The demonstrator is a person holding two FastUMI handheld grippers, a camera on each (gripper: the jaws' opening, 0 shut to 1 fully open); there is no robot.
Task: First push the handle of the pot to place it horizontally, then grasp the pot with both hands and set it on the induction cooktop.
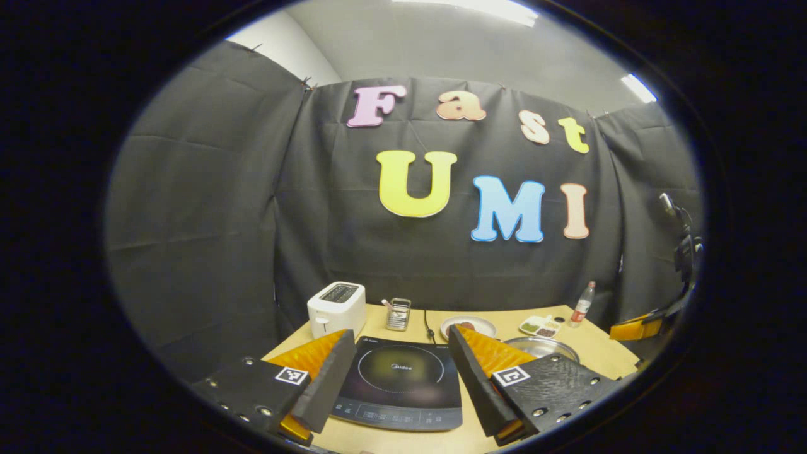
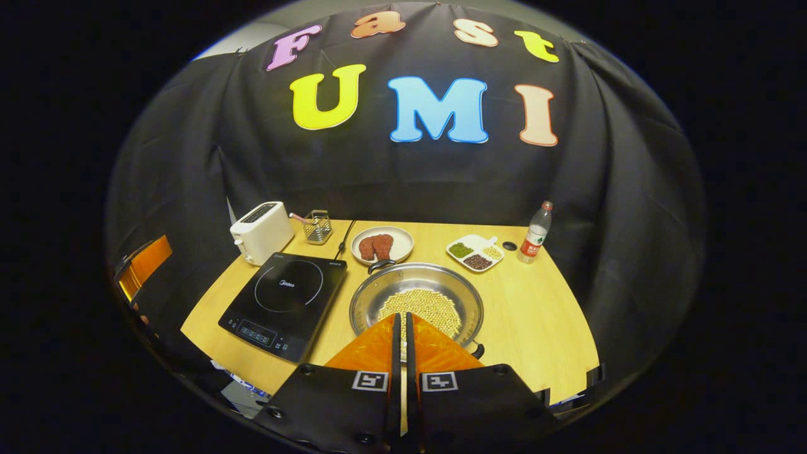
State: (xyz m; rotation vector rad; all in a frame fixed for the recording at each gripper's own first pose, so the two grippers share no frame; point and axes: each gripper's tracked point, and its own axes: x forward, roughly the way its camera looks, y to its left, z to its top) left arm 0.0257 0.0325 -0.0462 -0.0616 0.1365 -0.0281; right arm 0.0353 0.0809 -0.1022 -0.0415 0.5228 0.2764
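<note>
In the left gripper view, the left gripper (image 1: 400, 353) sits at the bottom of the frame with its two fingers spread wide apart, grasping nothing. It is held level above the near edge of the wooden table (image 1: 596, 347), pointing toward the back wall. Between the fingers lies the induction cooktop (image 1: 399, 381), flat on the table. Just right of the right-hand finger, part of the pot (image 1: 542, 345) shows as a metal rim in the lower right. Behind the cooktop stand a white toaster (image 1: 336, 307) at the left, a small wire holder (image 1: 398, 313), a plate (image 1: 468, 326), a divided dish (image 1: 540, 326) and a bottle (image 1: 582, 304) toward the right. At the far right edge the other gripper shows in part.

In the right gripper view, the right gripper (image 2: 401, 328) rises from the bottom centre, its fingers closed against each other with nothing between them, tilted down over the table. Its tips lie over the near part of the pot (image 2: 417, 301), which sits in the middle of the frame holding pale beans (image 2: 421, 307). One pot handle (image 2: 380, 265) points to the back, toward the plate of dark food (image 2: 382, 244); the opposite handle shows at the near rim. The cooktop (image 2: 285, 302) lies just left of the pot.
</note>
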